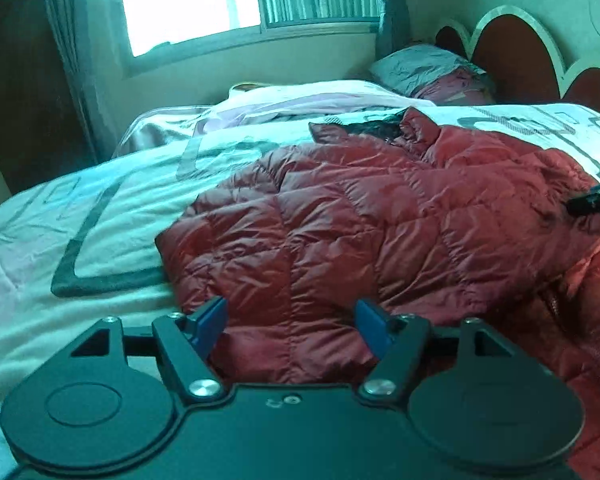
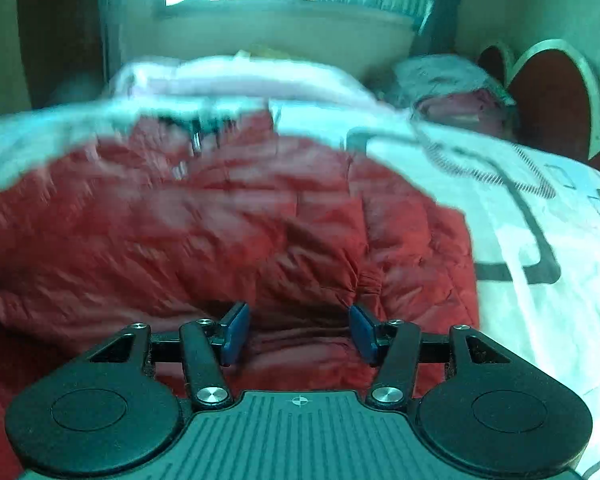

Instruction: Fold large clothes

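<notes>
The red puffer jacket (image 1: 360,220) lay spread on the bed (image 1: 60,220). Both the left gripper (image 1: 290,326) and right gripper (image 2: 298,332) gaped wide, empty (right view blurred); pinching the near hem evenly would likely fold it best.

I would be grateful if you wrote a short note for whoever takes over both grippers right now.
Left gripper: open, holding nothing, over the near edge of the red jacket.
Right gripper: open, holding nothing, above the jacket's near right part; that view is blurred.
The jacket lies spread and rumpled on the bed cover, collar toward the pillow.
Done: no neat fold visible yet.
Left: grip the edges, fold it, smooth it.
</notes>
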The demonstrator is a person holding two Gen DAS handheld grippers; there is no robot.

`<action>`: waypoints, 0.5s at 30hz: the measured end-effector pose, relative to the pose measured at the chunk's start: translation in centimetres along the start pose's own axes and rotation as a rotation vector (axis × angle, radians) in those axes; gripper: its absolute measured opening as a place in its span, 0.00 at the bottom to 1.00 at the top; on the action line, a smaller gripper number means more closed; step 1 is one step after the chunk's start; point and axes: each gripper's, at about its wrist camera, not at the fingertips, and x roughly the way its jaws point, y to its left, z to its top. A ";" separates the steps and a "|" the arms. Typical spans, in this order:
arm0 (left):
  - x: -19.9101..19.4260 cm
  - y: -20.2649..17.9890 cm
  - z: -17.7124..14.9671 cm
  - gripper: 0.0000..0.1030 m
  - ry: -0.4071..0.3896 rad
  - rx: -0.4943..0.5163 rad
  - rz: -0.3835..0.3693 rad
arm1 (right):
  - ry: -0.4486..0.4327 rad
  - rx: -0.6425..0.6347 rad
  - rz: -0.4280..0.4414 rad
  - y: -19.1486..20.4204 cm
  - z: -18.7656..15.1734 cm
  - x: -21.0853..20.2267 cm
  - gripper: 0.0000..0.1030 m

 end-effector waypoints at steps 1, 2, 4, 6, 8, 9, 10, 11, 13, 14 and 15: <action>0.7 -0.4 0.0 0.70 0.030 0.033 0.020 | 0.019 -0.004 -0.007 0.3 -0.1 0.6 0.53; 1.1 -0.6 -0.1 0.70 0.037 0.040 0.017 | 0.074 -0.005 -0.018 0.5 -0.3 1.7 0.53; 1.2 -0.6 0.1 0.71 0.041 0.034 0.015 | 0.112 -0.020 -0.026 0.8 -0.6 2.5 0.53; 0.8 -0.7 0.2 0.72 0.036 0.043 0.025 | 0.105 -0.019 -0.036 0.9 -0.2 1.5 0.53; 0.0 -0.7 0.1 0.78 0.027 0.039 0.041 | 0.062 0.012 -0.031 0.6 -0.2 -0.1 0.54; -0.4 -0.6 0.0 0.82 0.019 0.038 0.048 | 0.049 0.025 -0.025 0.6 -0.2 -0.9 0.67; -0.8 -0.7 -0.2 0.82 0.015 0.035 0.053 | 0.035 0.026 -0.010 0.6 -0.3 -1.5 0.77; -1.2 -0.7 -0.3 0.82 0.013 0.030 0.051 | 0.020 0.021 0.007 0.8 -0.4 -2.0 0.77; -1.8 -0.8 -0.4 0.82 0.010 0.023 0.055 | 0.015 0.007 0.016 1.3 -0.3 -2.6 0.77; -2.0 -0.8 -0.4 0.82 0.010 0.019 0.058 | 0.012 0.008 0.021 1.5 -0.3 -3.0 0.77; -2.4 -0.9 -0.5 0.82 0.011 0.013 0.058 | 0.005 0.013 0.027 1.6 -0.3 -3.3 0.77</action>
